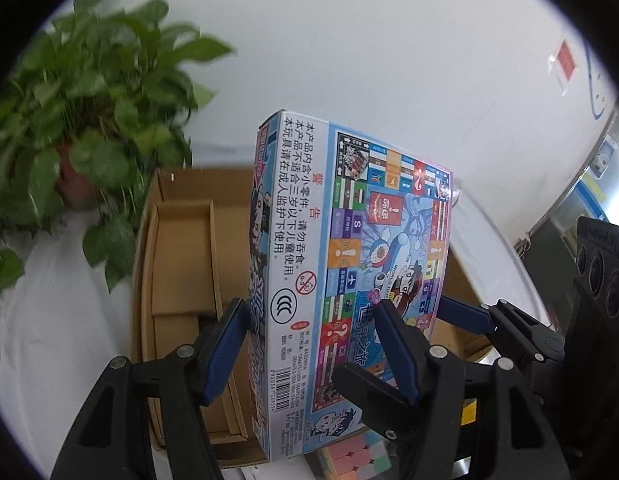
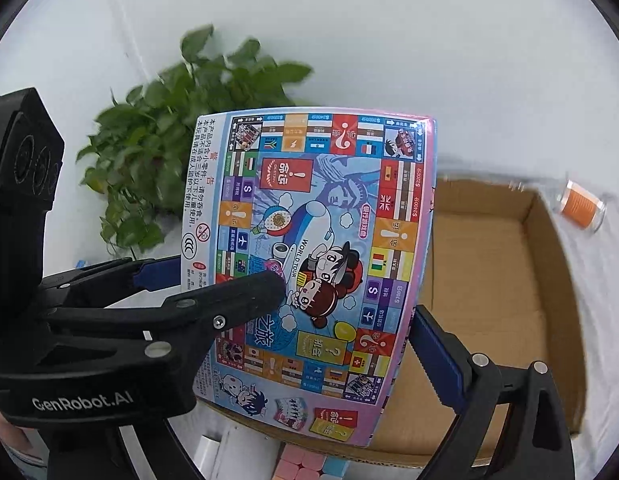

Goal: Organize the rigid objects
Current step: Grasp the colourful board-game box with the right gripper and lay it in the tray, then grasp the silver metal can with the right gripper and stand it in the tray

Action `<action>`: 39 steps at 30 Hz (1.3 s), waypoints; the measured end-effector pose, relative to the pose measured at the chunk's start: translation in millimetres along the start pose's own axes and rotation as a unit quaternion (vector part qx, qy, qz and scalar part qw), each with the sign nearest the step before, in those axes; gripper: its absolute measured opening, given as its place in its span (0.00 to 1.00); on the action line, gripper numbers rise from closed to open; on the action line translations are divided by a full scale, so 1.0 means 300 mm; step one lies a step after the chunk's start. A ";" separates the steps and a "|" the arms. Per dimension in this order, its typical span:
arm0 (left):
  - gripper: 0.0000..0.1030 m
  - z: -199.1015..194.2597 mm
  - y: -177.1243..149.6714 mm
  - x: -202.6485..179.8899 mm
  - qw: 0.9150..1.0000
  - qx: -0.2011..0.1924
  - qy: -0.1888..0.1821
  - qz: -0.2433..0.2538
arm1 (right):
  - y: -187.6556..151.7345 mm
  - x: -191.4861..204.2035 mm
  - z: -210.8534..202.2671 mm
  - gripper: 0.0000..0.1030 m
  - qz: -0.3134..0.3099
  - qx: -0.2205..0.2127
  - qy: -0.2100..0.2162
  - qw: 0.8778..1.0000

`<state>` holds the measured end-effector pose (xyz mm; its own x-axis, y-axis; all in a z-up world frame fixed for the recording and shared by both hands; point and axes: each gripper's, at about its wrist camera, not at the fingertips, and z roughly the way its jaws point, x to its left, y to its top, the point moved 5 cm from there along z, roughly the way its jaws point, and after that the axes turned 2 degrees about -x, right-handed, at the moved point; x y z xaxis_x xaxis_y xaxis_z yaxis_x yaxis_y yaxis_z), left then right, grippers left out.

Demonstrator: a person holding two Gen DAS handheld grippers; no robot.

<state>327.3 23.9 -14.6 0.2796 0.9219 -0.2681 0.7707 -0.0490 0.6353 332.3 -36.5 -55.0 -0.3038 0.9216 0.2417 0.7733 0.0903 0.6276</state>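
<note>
The colourful board game box (image 2: 309, 264) is held tilted above the open cardboard box (image 2: 489, 280).

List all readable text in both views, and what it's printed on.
"WORLD TOUR": game box, on the plane picture
"命运": red square on the box face
"警告": box side panel, above its warning lines
"CCC": mark on that side panel
"GenRobot.AI": left claw body
Barcode digits, fine print, wall notices: too small or blurred.

The left gripper (image 1: 313, 344) clamped its blue-padded fingers (image 1: 225, 344) across the narrow thickness of the game box (image 1: 349, 248), pointing steeply downward. The right gripper (image 2: 293, 340) gripped the same box's opposite edge, one blue pad (image 2: 433, 352) pressed against its side.
</note>
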 end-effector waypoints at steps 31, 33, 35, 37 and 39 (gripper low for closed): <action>0.05 -0.376 -0.298 -0.041 0.983 -0.158 0.082 0.040 | -0.414 -0.115 -0.443 0.20 -0.015 -0.059 -0.109 0.992; 0.07 -0.404 -0.313 -0.097 0.982 -0.171 0.064 0.053 | -0.451 -0.106 -0.520 0.67 -0.015 -0.078 -0.103 0.991; 0.76 -0.402 -0.326 -0.144 0.982 -0.163 0.065 0.063 | -0.498 -0.098 -0.587 0.97 -0.016 -0.108 -0.108 0.988; 0.98 -0.406 -0.334 -0.173 0.983 -0.164 0.067 0.055 | -0.540 -0.098 -0.638 1.00 -0.018 -0.122 -0.118 0.985; 0.98 -0.418 -0.355 -0.200 0.981 -0.180 0.038 0.054 | -0.588 -0.097 -0.683 0.99 -0.015 -0.121 -0.098 0.988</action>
<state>156.6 21.9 24.7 0.2949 0.9454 -0.1386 0.4832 -0.0225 0.8752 90.7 -156.5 -21.1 -0.1933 0.9772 0.0878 0.6024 0.0476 0.7968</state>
